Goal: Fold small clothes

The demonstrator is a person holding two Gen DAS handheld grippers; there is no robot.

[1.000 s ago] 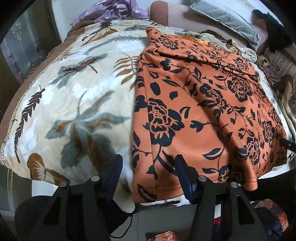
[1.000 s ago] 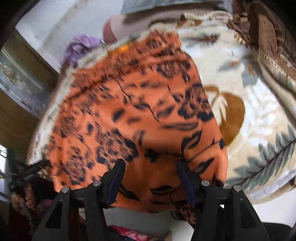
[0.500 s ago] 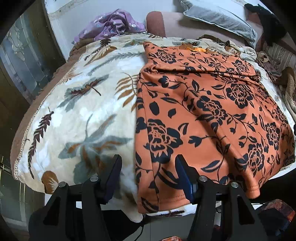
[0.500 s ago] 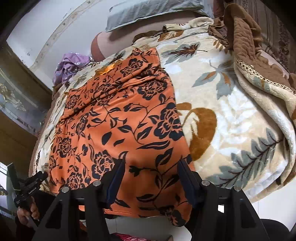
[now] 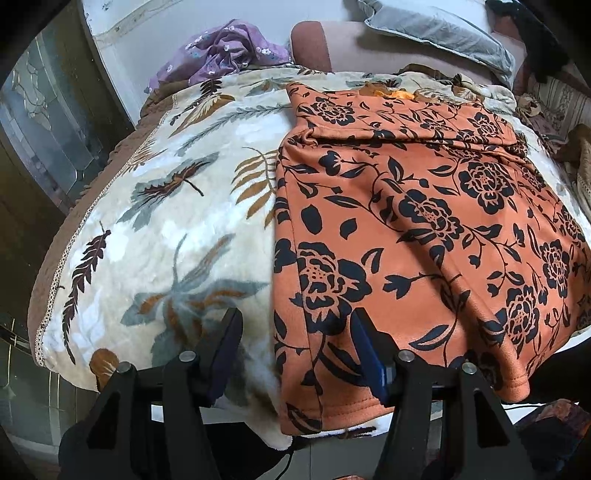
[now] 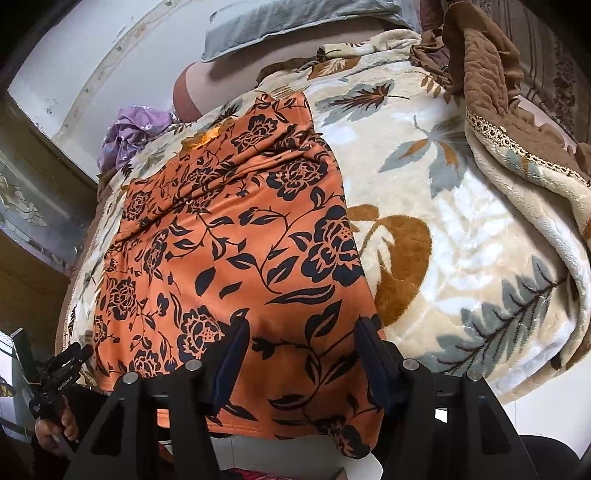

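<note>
An orange garment with black flowers [image 5: 406, 229] lies spread flat on a cream leaf-print blanket [image 5: 166, 229], its hem hanging over the near edge of the bed. It also shows in the right wrist view [image 6: 229, 251]. My left gripper [image 5: 295, 347] is open and empty, its jaws straddling the garment's near left corner just above the hem. My right gripper [image 6: 301, 354] is open and empty over the garment's near right corner. In the right wrist view the left gripper [image 6: 55, 380] appears at the far left, held in a hand.
A purple cloth [image 5: 229, 51] lies bunched at the far left of the bed. A grey pillow [image 5: 439, 26] rests on a pink headboard cushion [image 5: 332, 44]. A brown-backed blanket [image 6: 491, 85] is folded back at the right. A dark cabinet [image 5: 48, 122] stands on the left.
Both grippers have steadied and come closer to the garment's near hem. The garment lies smoother and flatter than a second ago. Both grippers stay open.
</note>
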